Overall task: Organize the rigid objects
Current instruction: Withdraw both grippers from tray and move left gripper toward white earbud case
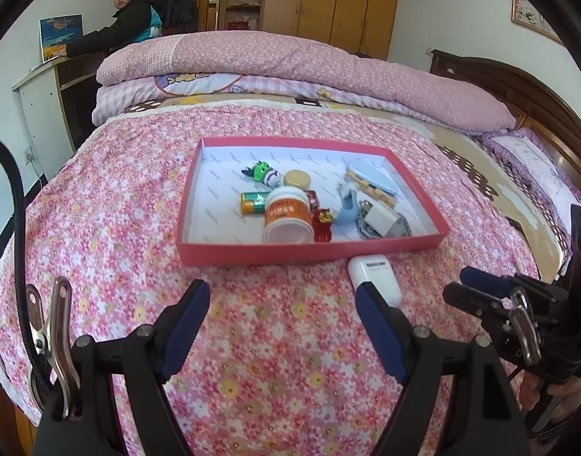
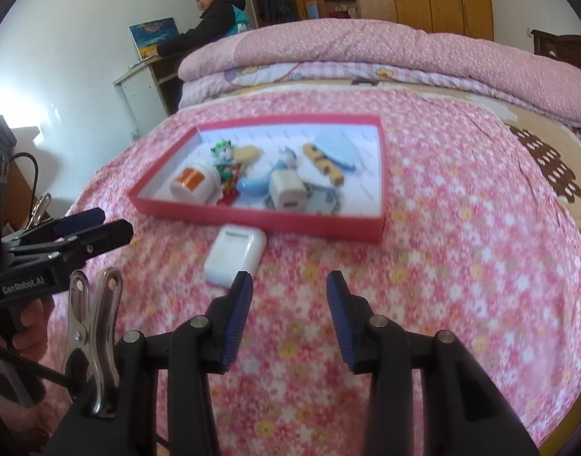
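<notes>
In the left wrist view, a steel spring clip [image 1: 57, 338] is seen at the lower left, clamped to the tool body beside a black cable [image 1: 15, 197]. The left gripper [image 1: 284, 313] occupies the bottom of the frame; its blue-padded jaws are spread wide, and nothing is held between them. A flowered pink bedspread [image 1: 112, 205] fills the middle of the frame. A shallow red tray [image 1: 309, 252] is set on it at centre. Inside the tray, from left to right, a green battery [image 1: 252, 202], an orange-labelled white jar [image 1: 288, 216] lying on its side, a small red toy [image 1: 322, 216], a pale blue figure [image 1: 347, 209] and a white charger cube [image 1: 381, 222] on a metal chain are contained. A green toy figure [image 1: 264, 173] and a round tan lid [image 1: 297, 178] lie toward the far wall. A white earbud case [image 1: 374, 275] lies on the bedspread just outside the near wall of the tray, partly hidden behind the right-hand finger. The right gripper [image 1: 463, 285] is seen at the right edge. In the right wrist view, the right gripper [image 2: 288, 285] is shown at bottom centre with its jaws parted narrowly and empty; the case [image 2: 235, 254] lies just beyond the left-hand finger. A folded pink quilt [image 1: 309, 57] spans the upper part of the frame, and a seated person [image 1: 134, 19] is visible at the upper left.
</notes>
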Demonstrator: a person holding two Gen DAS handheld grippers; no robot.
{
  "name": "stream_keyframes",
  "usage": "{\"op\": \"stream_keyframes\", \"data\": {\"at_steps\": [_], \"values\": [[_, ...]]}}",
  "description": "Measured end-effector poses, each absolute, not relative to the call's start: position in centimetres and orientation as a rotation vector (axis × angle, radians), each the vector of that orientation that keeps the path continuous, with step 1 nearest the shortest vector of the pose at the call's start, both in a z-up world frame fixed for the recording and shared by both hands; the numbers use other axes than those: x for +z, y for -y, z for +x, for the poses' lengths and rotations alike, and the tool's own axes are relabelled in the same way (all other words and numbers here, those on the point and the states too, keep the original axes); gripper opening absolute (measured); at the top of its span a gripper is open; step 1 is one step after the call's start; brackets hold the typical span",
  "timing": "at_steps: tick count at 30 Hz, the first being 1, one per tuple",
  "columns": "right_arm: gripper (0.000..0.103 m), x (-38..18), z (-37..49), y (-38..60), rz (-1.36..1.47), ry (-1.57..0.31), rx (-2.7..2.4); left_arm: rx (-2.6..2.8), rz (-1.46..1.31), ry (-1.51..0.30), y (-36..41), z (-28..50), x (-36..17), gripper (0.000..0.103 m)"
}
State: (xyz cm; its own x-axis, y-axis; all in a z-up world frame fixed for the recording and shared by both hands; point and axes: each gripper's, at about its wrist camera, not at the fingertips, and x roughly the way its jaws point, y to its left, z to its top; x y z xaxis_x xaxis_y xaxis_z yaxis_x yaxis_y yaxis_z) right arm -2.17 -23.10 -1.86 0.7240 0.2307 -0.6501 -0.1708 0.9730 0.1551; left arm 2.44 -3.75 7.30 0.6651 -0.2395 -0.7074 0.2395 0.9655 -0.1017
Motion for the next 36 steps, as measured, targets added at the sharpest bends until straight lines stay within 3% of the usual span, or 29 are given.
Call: {"op": "stream_keyframes", "data": {"at_steps": [23,36], "values": [[0.042,-5.7,-3.6,23.0,0.076,-0.793,0.201,-0.277,-0.024,-0.850,3.9,2.4,4.9,0.083],[0.043,-5.4,-4.5,23.6,0.092,-0.780,0.197,-0.381,-0.006,-0.854,9.5,3.6,4.9,0.083]]}}
